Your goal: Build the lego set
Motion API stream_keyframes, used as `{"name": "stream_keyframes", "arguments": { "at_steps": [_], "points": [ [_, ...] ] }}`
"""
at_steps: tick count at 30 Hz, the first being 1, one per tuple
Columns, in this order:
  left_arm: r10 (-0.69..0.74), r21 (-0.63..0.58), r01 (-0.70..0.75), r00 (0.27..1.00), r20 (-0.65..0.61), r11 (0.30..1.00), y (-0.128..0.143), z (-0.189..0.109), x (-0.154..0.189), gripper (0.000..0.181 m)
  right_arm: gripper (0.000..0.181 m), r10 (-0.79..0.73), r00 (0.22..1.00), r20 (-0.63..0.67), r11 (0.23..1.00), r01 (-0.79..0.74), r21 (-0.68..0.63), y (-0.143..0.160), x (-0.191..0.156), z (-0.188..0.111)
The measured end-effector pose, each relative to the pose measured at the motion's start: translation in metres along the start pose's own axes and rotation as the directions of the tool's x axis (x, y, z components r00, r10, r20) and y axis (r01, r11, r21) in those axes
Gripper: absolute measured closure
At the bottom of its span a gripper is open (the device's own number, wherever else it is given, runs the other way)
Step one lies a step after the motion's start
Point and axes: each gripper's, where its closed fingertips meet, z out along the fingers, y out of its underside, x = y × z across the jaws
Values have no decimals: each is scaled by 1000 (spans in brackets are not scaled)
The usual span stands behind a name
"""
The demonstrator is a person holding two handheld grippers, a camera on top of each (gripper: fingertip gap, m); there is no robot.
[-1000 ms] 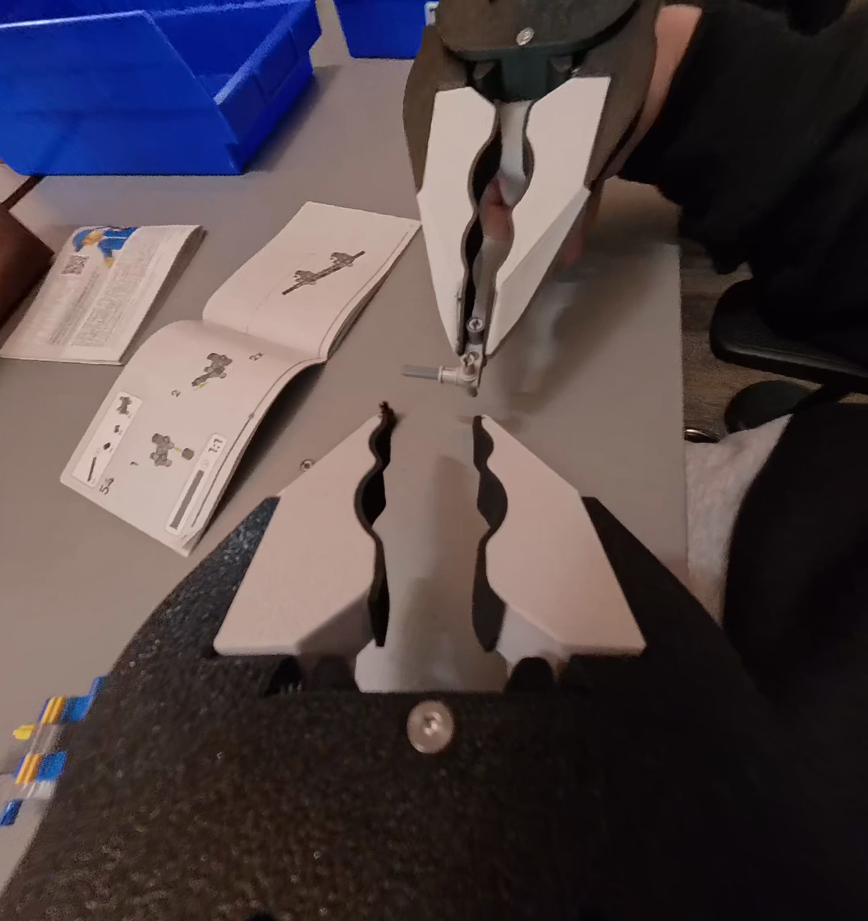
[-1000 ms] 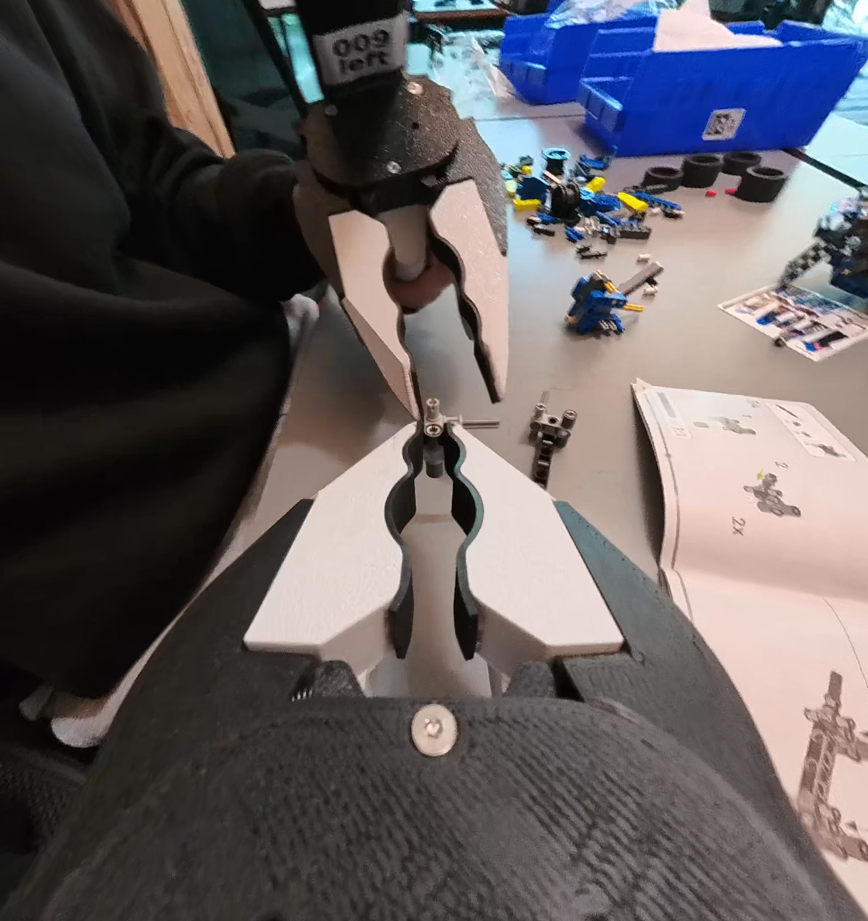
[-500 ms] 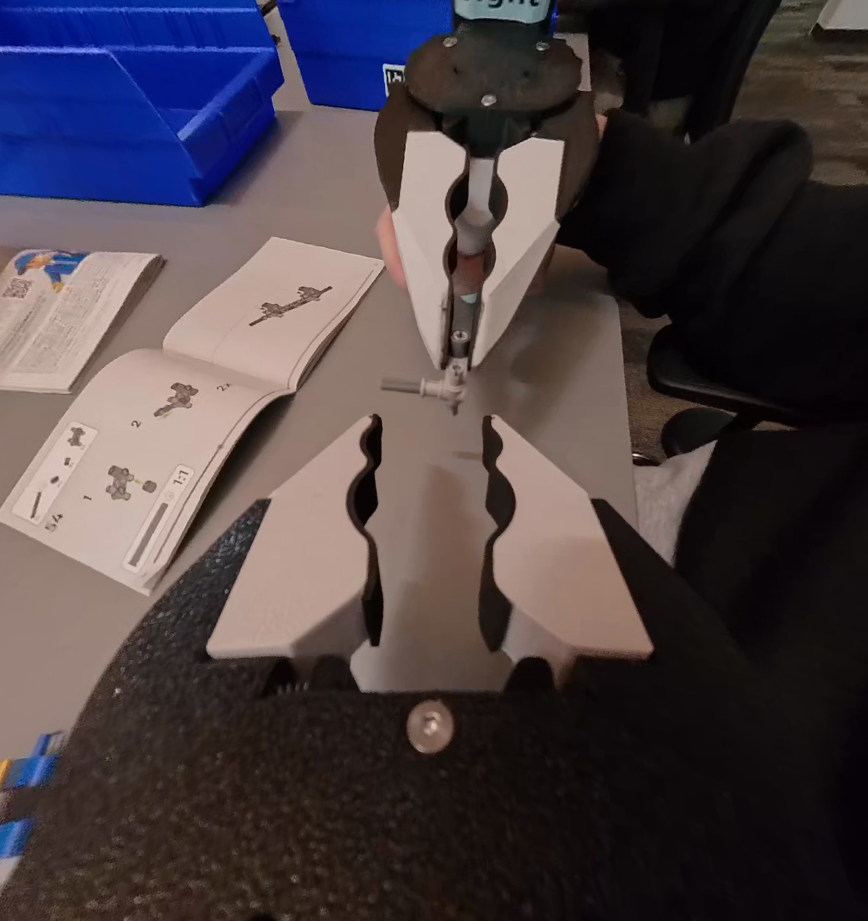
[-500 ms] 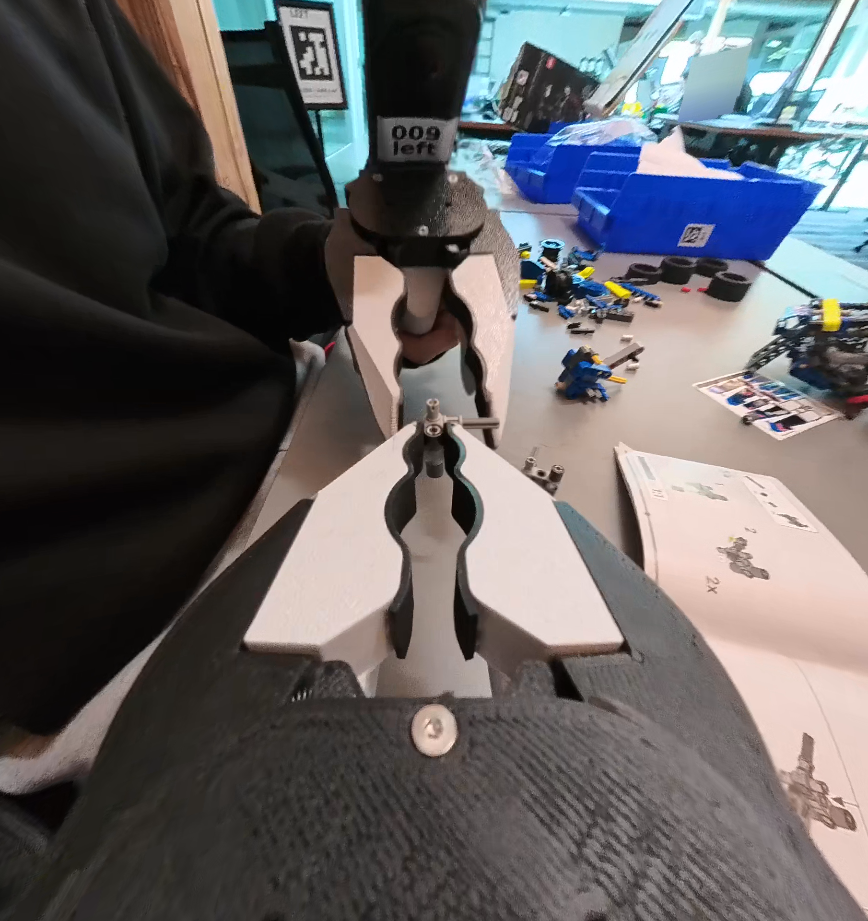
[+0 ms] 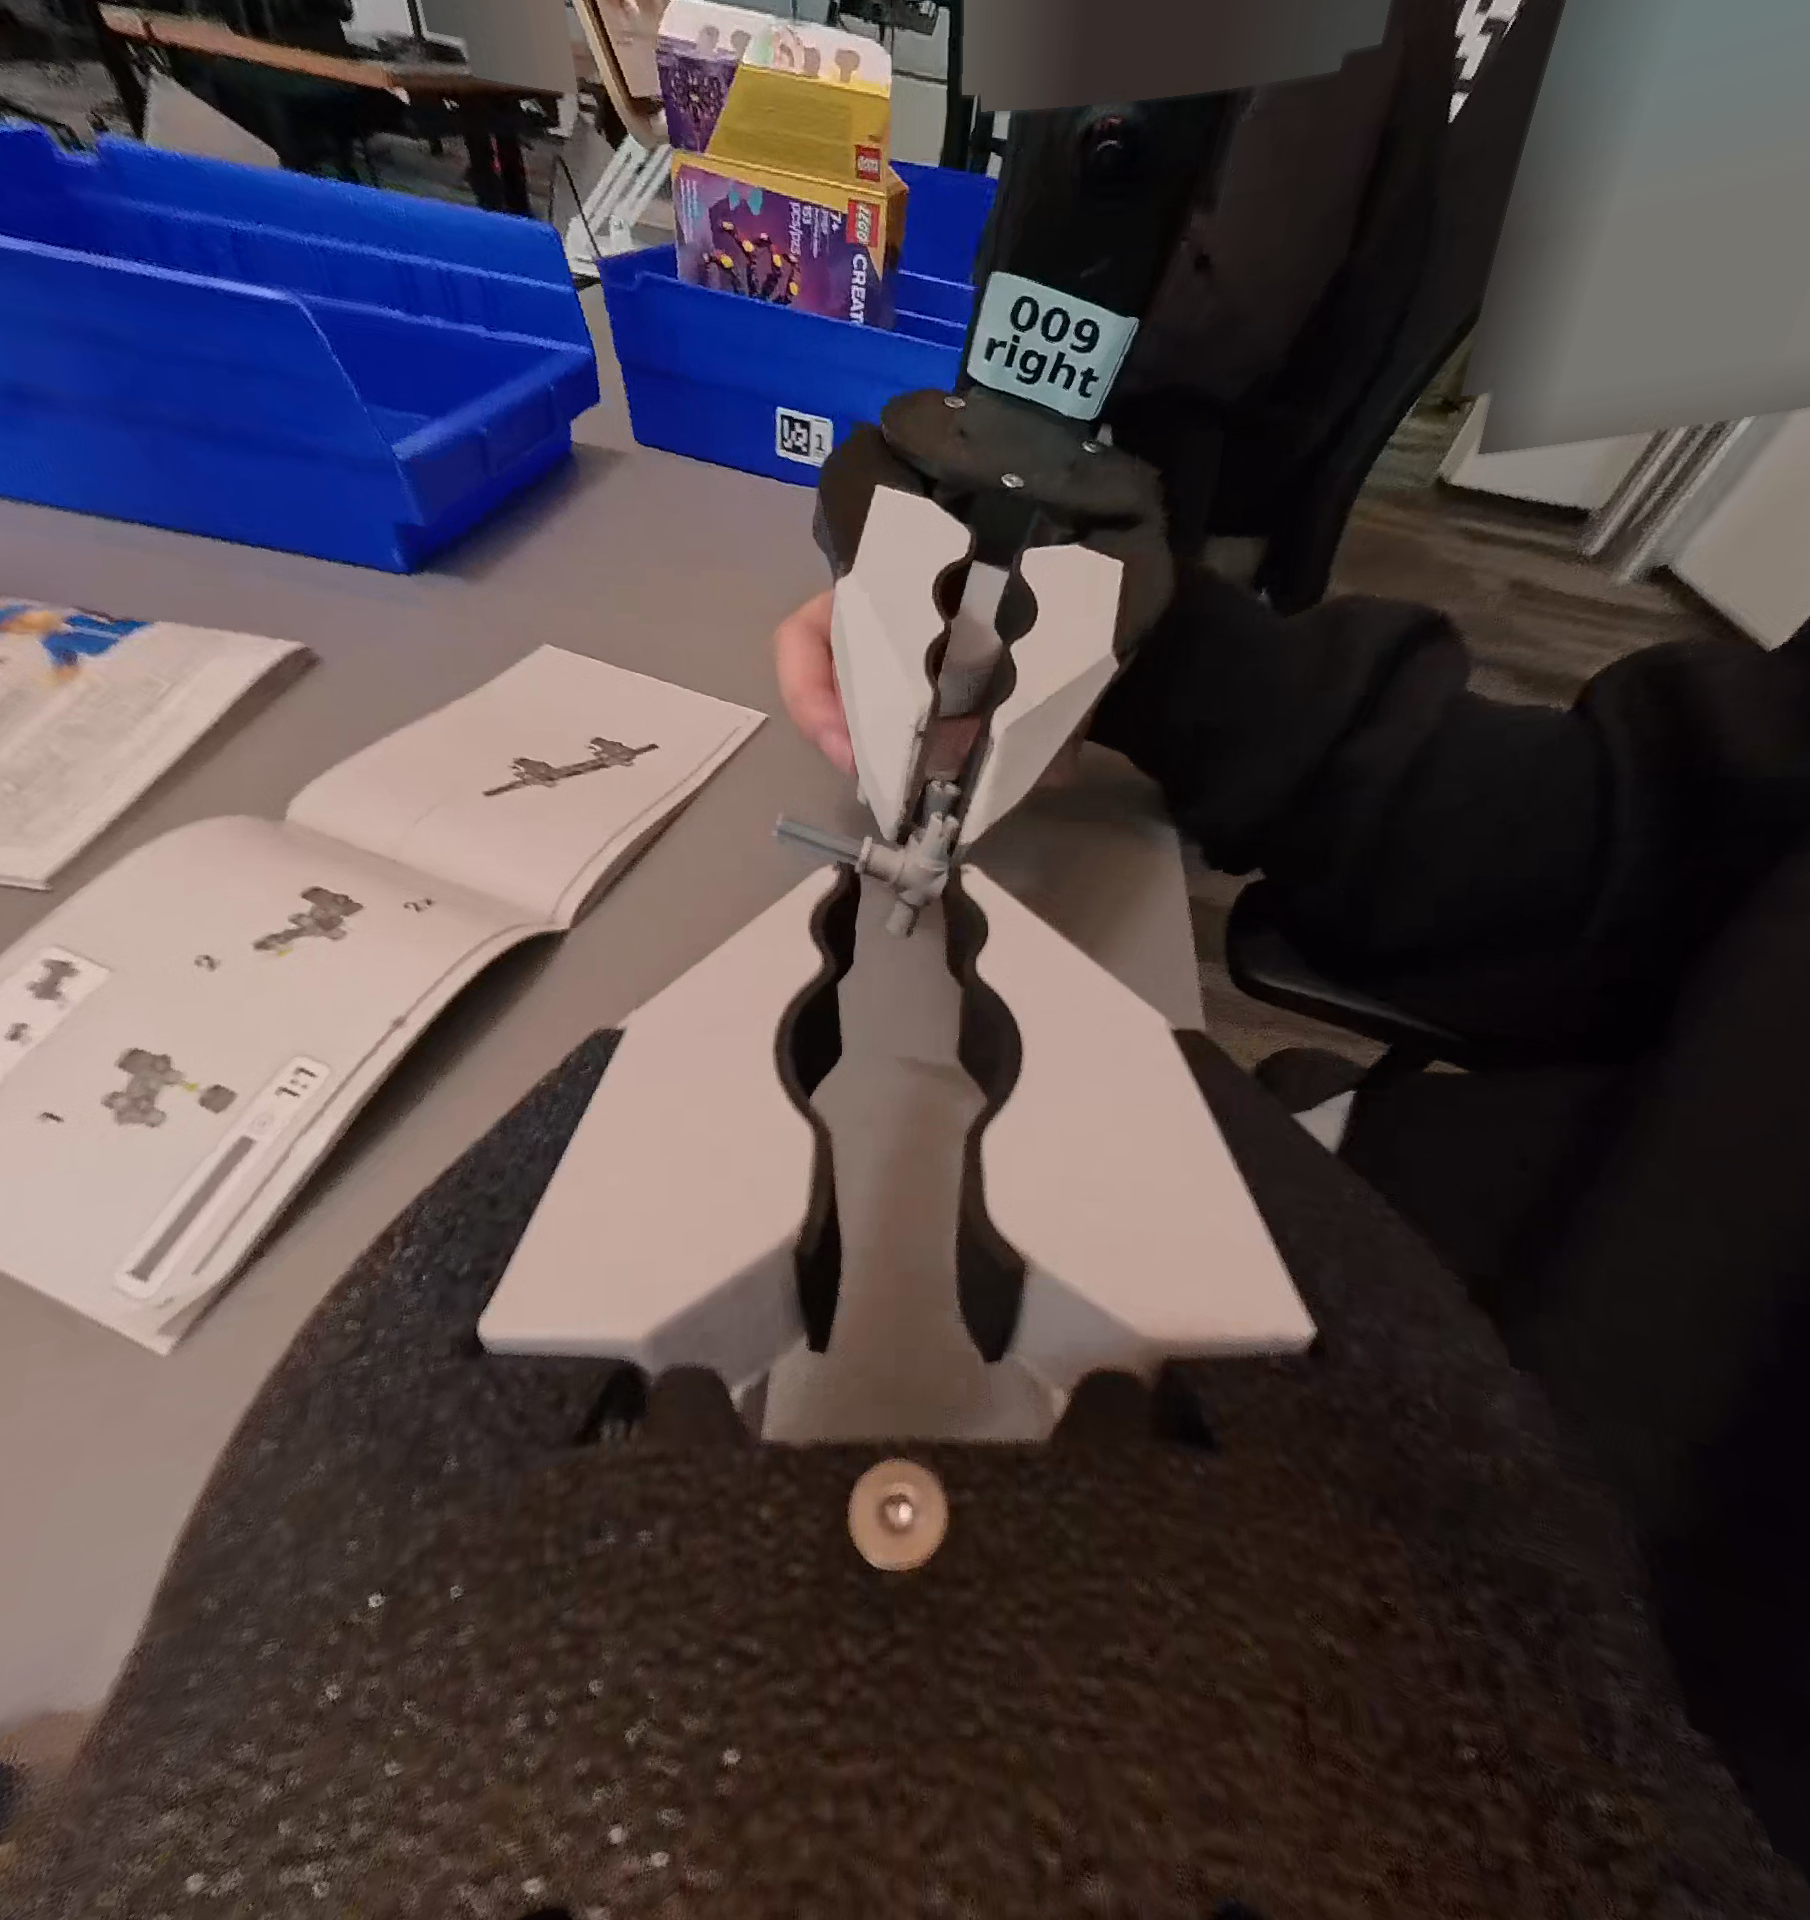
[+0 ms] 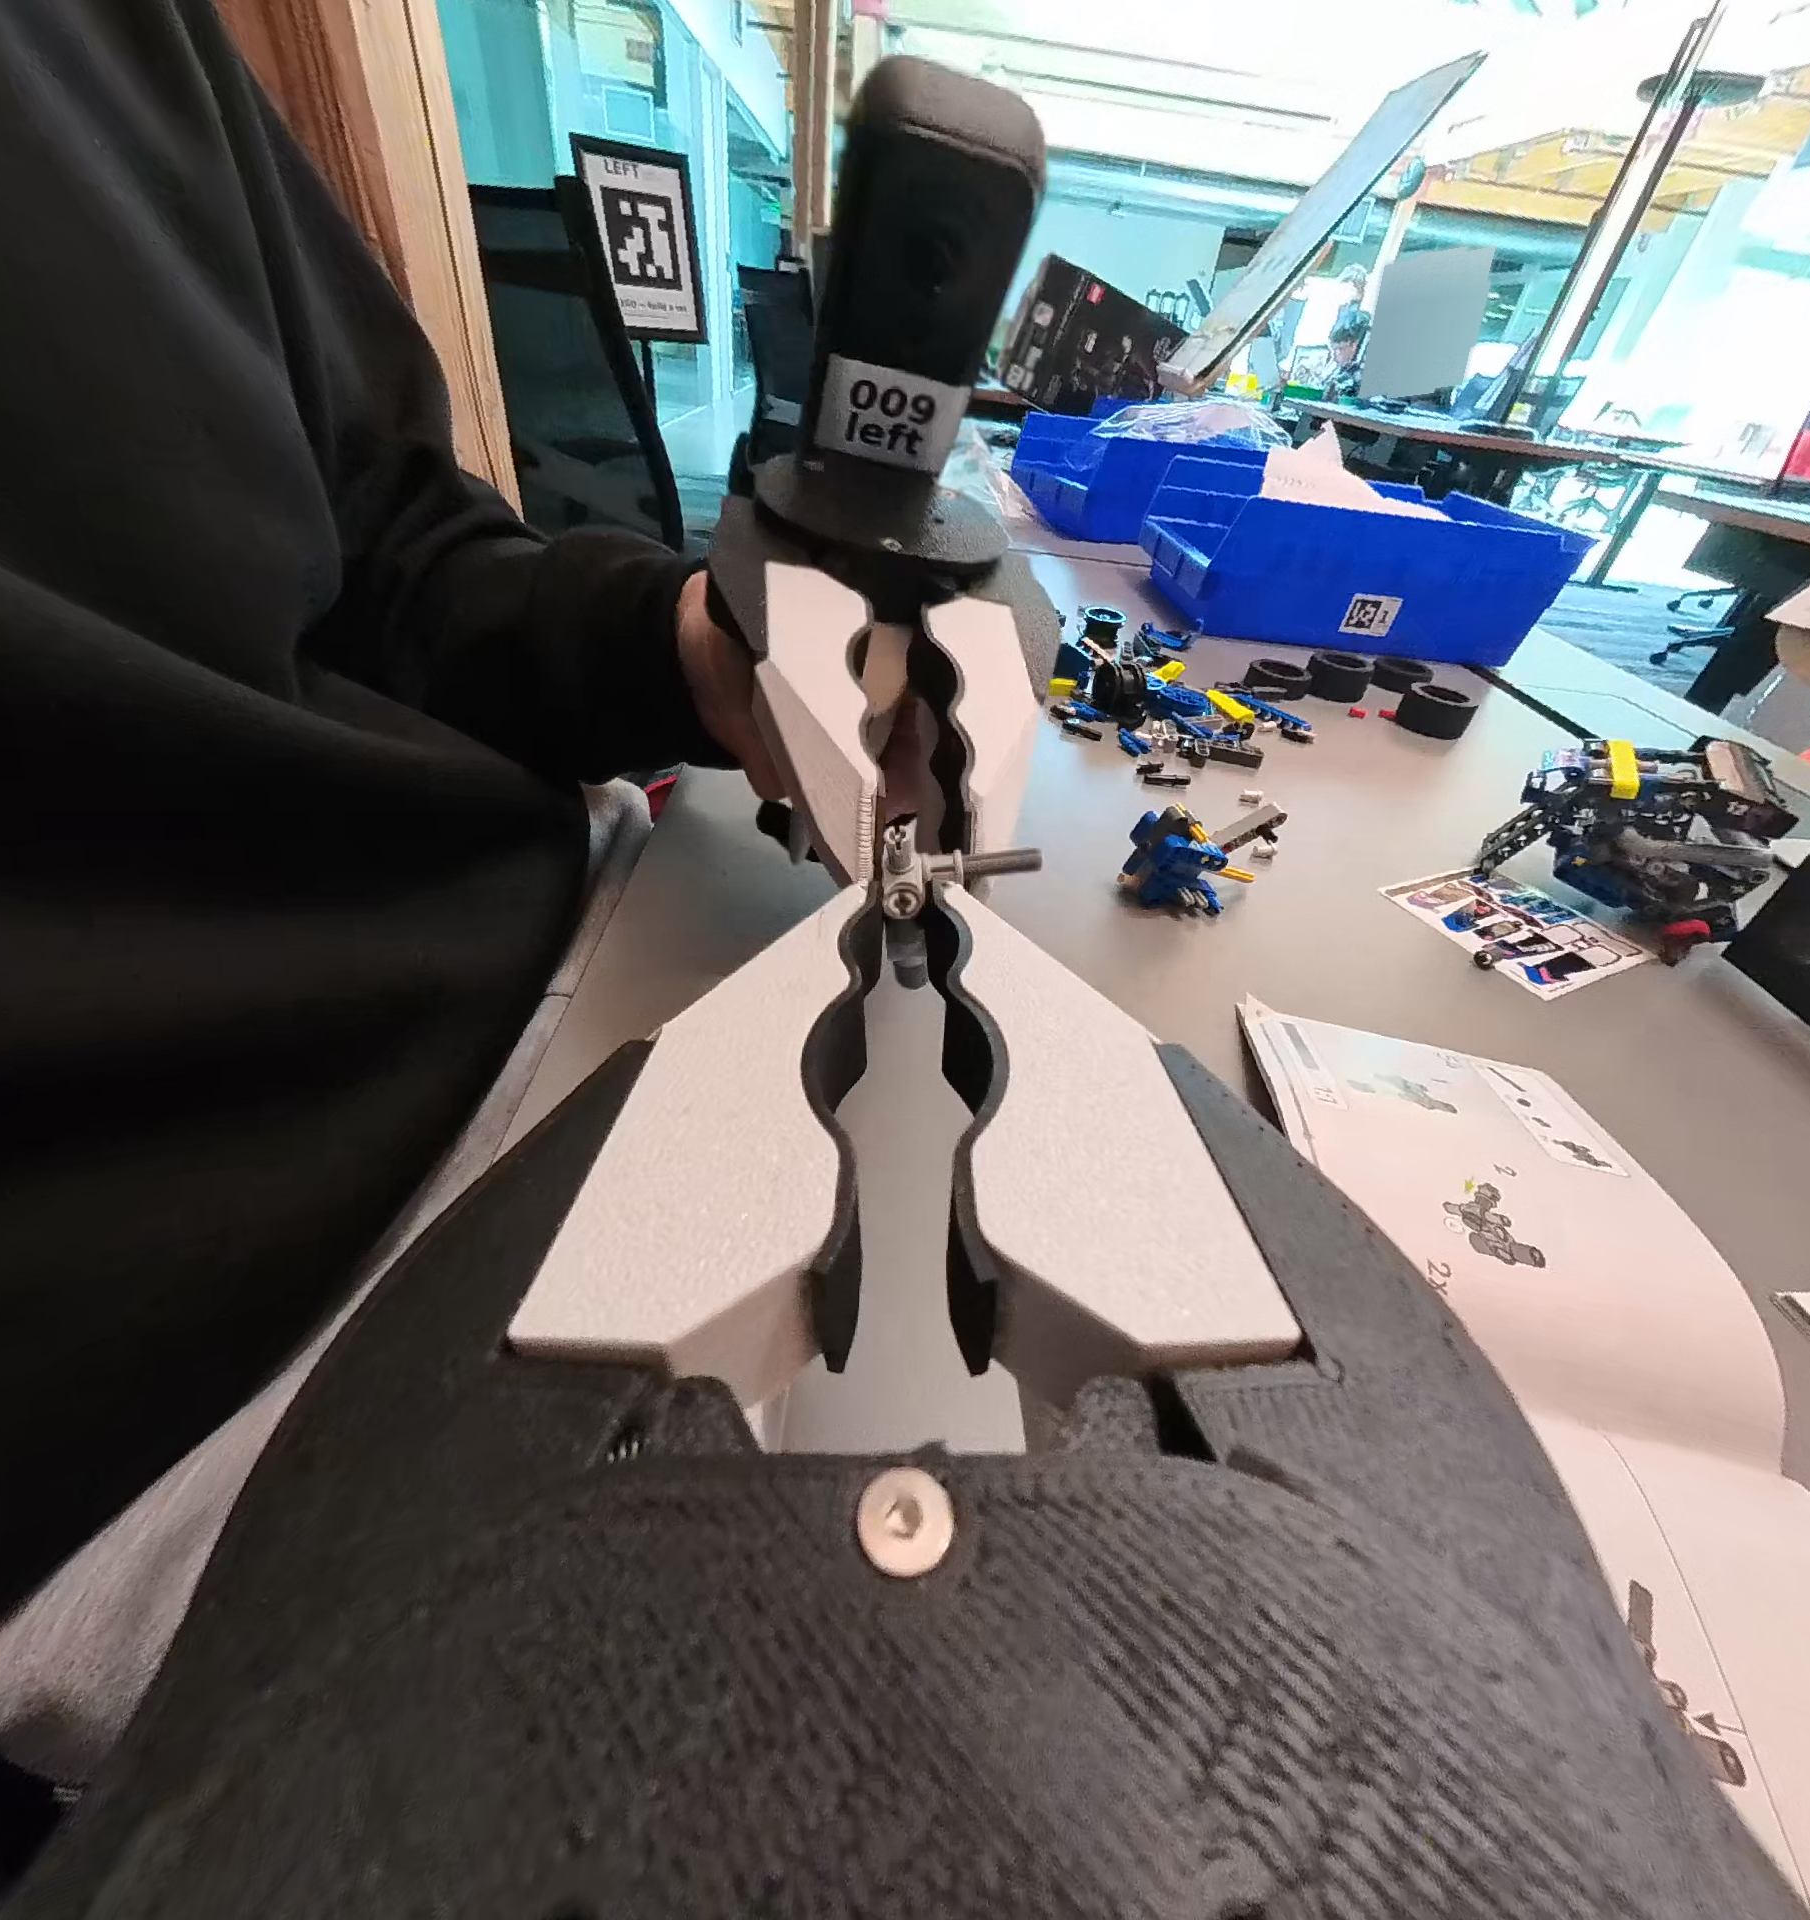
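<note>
A small grey lego piece (image 5: 913,858), a connector with a thin axle sticking out sideways, is held in the air above the grey table (image 5: 589,613). My right gripper (image 6: 901,902) is shut on this piece (image 6: 903,878). It also shows in the left wrist view (image 5: 920,816), pointing down at me. My left gripper (image 5: 903,885) faces it tip to tip. Its jaws are half closed and straddle the piece's near end with a small gap on each side. In the right wrist view the left gripper (image 6: 911,844) hangs just over the piece.
An open instruction booklet (image 5: 361,935) lies to the left, with a leaflet (image 5: 49,717) and blue bins (image 5: 257,364) beyond. The right wrist view shows loose pieces (image 6: 1161,707), black tyres (image 6: 1337,675), a small blue assembly (image 6: 1181,852), a part-built model (image 6: 1649,831) and a sticker sheet (image 6: 1514,935). Both grippers' tips are close together, under 4 cm apart.
Both grippers have lifted and tilted up from the table. My left gripper's jaws have narrowed and moved in around the piece held by the right gripper.
</note>
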Motion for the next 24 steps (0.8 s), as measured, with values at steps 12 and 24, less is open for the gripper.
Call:
{"name": "stream_keyframes", "arguments": {
  "at_steps": [12, 24],
  "points": [
    [784, -409, -669, 539, 308, 620, -5, -15, -34, 168, 162, 190, 969, -156, 980, -196, -24, 6, 28, -1],
    [983, -611, -788, -40, 179, 79, -12, -11, -30, 169, 173, 302, 938, -172, 948, -314, -52, 9, 32, 7]
  ]
}}
